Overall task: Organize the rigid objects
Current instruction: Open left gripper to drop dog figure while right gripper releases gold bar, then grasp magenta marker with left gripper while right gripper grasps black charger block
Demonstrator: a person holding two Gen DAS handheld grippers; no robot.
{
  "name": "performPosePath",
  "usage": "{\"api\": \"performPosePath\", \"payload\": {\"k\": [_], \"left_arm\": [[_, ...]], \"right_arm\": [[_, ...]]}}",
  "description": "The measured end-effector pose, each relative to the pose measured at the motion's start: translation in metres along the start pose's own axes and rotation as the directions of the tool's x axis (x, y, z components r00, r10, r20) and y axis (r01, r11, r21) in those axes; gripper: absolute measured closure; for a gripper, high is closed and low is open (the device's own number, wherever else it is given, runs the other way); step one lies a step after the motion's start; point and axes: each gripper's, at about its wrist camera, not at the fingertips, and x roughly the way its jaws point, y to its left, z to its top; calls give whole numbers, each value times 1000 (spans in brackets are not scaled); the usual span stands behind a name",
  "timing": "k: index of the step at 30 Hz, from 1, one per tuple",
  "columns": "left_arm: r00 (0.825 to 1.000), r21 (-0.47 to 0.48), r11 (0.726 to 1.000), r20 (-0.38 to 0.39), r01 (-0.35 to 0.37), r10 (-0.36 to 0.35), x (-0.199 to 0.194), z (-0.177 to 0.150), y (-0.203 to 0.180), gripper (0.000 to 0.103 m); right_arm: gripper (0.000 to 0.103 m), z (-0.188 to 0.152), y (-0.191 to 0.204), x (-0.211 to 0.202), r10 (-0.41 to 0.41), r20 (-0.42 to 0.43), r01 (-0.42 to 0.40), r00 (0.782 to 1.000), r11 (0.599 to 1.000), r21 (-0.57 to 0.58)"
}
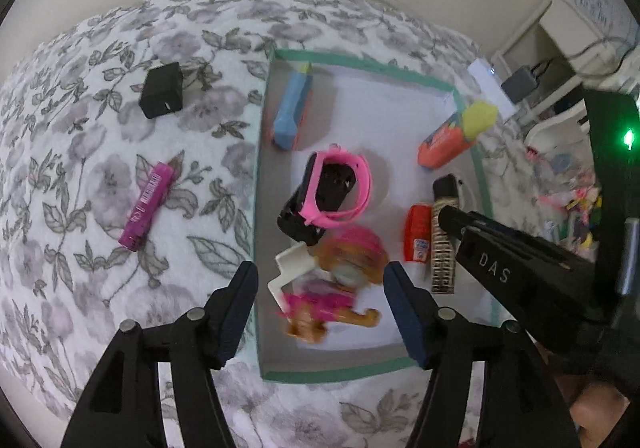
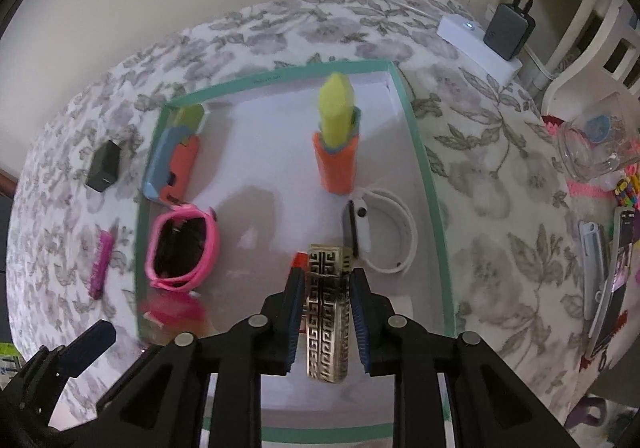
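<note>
Right now the right gripper (image 2: 325, 322) is pinching a gold patterned bar (image 2: 326, 312) lengthwise, pads tight on both long sides, over the near-right part of the green-rimmed box (image 2: 420, 152). Just left of the bar sits a small red pack (image 1: 417, 232); just right, a white watch (image 2: 380, 236) w/ its strap looped toward the box's right wall. Left gripper (image 1: 320, 308) is spread wide, nothing pressed betw. its pads, above a blurred pink-and-brown toy (image 1: 336, 280) near the box's near-left corner; touching or not, can't tell. A pink watch (image 1: 332, 192) lies just beyond the toy. Middle of the box floor is bare. Outside the left wall, on the flowered cloth (image 1: 100, 168), a purple tube (image 1: 146, 206) & black charger (image 1: 162, 90) lie well apart.
</note>
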Motion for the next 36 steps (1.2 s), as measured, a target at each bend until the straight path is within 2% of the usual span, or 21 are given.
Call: {"api": "performPosePath", "payload": {"k": [2, 4, 5, 10, 15, 18, 23, 26, 28, 33, 35, 36], "left_arm": [[1000, -20, 1000, 26, 3, -3, -8, 4, 8, 37], [999, -52, 999, 54, -5, 8, -17, 9, 22, 37], [998, -71, 997, 62, -7, 12, -21, 11, 30, 37], [995, -182, 983, 84, -40, 56, -26, 17, 79, 37], [979, -238, 958, 83, -161, 185, -22, 19, 119, 37], [975, -249, 949, 54, -195, 214, -9, 19, 136, 37], [975, -215, 953, 20, -213, 222, 14, 18, 143, 37], [973, -179, 957, 8, -226, 231, 27, 20, 140, 42], [973, -165, 960, -1, -227, 230, 35, 22, 139, 50], [979, -122, 972, -14, -203, 203, 46, 24, 134, 51], [977, -86, 973, -18, -212, 212, 52, 25, 129, 56], [978, -81, 975, -22, -206, 205, 54, 26, 128, 63]], "right_arm": [[76, 2, 3, -9, 9, 26, -9, 1000, 1000, -4], [59, 5, 7, -16, -4, 48, 5, 999, 1000, -20], [57, 5, 9, -20, -9, 61, 11, 998, 1000, -24], [57, 10, 21, -32, 2, 101, 2, 995, 999, -45], [57, 14, 49, -40, 53, 129, -41, 990, 995, -96], [57, 13, 71, -39, 65, 132, -46, 989, 988, -145], [57, 12, 108, -29, 83, 114, -54, 990, 971, -231], [57, 12, 124, -22, 86, 107, -55, 991, 962, -267], [57, 13, 131, -18, 89, 103, -56, 991, 958, -280], [57, 18, 144, -6, 98, 90, -67, 991, 952, -298], [57, 21, 150, 0, 97, 86, -67, 992, 950, -306], [57, 22, 152, 2, 98, 83, -69, 992, 949, -307]]}}
